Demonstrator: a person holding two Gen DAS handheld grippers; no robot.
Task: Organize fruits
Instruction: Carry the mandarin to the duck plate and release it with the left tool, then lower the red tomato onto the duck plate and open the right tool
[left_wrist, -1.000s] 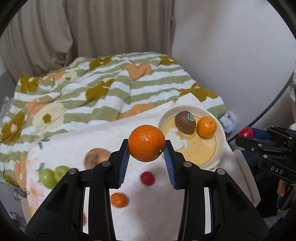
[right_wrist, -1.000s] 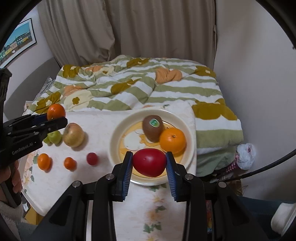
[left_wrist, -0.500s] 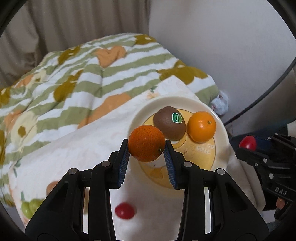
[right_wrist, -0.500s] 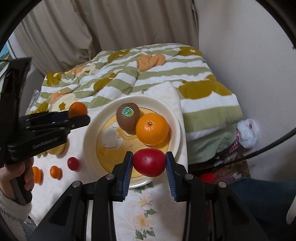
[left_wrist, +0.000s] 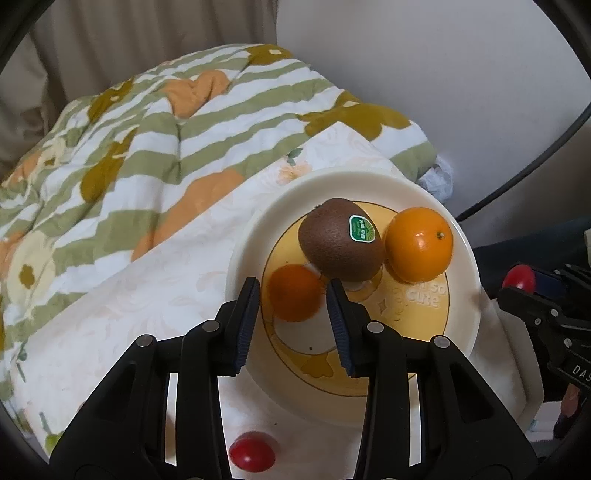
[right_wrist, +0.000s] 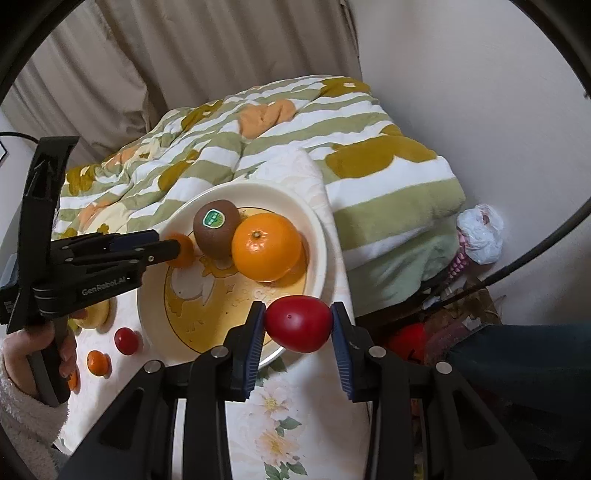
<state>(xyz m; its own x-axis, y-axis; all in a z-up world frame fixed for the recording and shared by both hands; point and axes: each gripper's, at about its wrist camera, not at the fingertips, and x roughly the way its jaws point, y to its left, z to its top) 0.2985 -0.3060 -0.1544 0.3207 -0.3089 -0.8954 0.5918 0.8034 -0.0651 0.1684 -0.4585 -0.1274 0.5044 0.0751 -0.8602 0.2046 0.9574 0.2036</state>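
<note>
A cream plate (left_wrist: 258, 229) with a yellow centre holds a kiwi (left_wrist: 338, 245) with a green sticker and a large orange (left_wrist: 419, 243). A small mandarin (left_wrist: 293, 293) lies blurred on the plate beside the kiwi, between and below the jaws of my left gripper (left_wrist: 291, 299), which is open. My right gripper (right_wrist: 297, 323) is shut on a red tomato (right_wrist: 297, 323) over the plate's near rim (right_wrist: 317, 236). In the right wrist view the left gripper (right_wrist: 173, 245) reaches over the plate from the left, beside the mandarin (right_wrist: 184, 251).
A cherry tomato (left_wrist: 252, 456) lies on the floral cloth near the plate; it also shows in the right wrist view (right_wrist: 125, 339) next to a tiny orange (right_wrist: 98, 362). A striped quilt (left_wrist: 166, 122) covers the bed behind. The wall is at the right.
My left gripper moved over the plate, opened and let the mandarin go; it now lies on the plate. My right gripper with the tomato shifted slightly right along the plate's near rim.
</note>
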